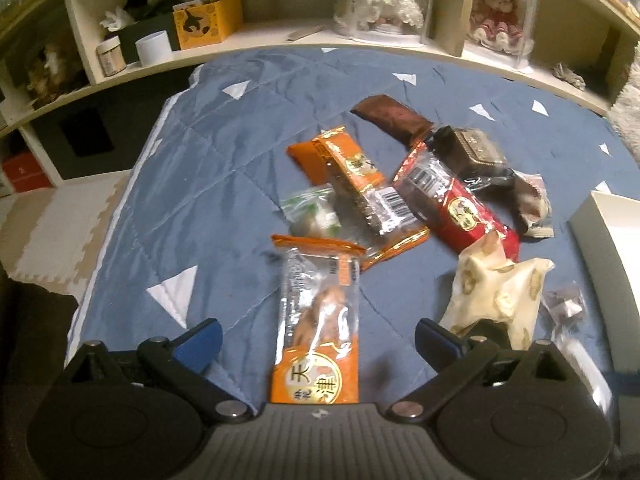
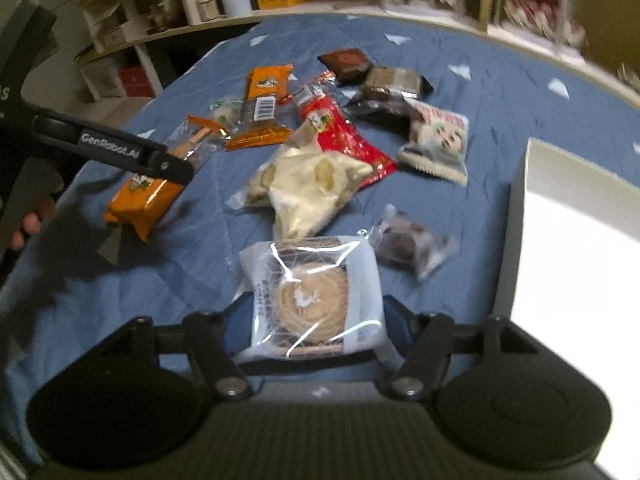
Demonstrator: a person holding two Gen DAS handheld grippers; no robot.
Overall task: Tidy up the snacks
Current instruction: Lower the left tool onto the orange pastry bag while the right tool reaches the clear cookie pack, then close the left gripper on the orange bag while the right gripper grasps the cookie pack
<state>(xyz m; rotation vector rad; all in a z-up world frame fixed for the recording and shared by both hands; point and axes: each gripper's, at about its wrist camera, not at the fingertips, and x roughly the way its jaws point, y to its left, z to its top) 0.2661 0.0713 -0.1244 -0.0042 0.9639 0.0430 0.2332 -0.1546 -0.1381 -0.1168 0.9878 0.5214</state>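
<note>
Several wrapped snacks lie in a heap on a blue quilt [image 1: 224, 152]. My left gripper [image 1: 318, 338] is open, its blue-tipped fingers wide on either side of an orange and clear snack packet [image 1: 316, 320] that lies flat between them. My right gripper [image 2: 318, 316] is shut on a clear-wrapped round pastry [image 2: 314, 300], its jaws at the packet's two sides. The left gripper also shows in the right wrist view [image 2: 176, 164], above the orange packet [image 2: 144, 196]. A cream nut-print bag [image 2: 308, 188] and a red packet [image 2: 344, 136] lie in the middle.
A white box [image 2: 576, 240] stands at the right edge of the quilt, also in the left wrist view [image 1: 608, 232]. A small dark wrapped sweet [image 2: 408, 240] lies beside the box. Low shelves [image 1: 280, 36] with boxes, jars and dolls run along the far side.
</note>
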